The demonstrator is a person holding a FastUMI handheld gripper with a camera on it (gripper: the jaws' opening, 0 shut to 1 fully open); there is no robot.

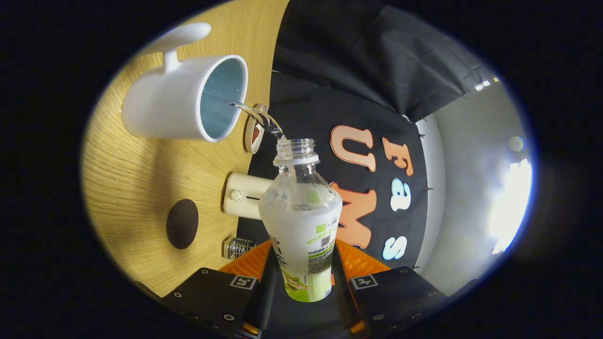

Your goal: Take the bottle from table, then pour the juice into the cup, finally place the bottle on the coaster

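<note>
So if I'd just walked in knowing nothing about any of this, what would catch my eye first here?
Most likely the clear bottle clamped between the gripper fingers, tipped so a thin stream of liquid runs from its open neck. The stream lands in the white mug with a blue inside, standing on the wooden table just beyond the bottle. After that, the dark round coaster lying bare on the table nearer the fingers.
</note>
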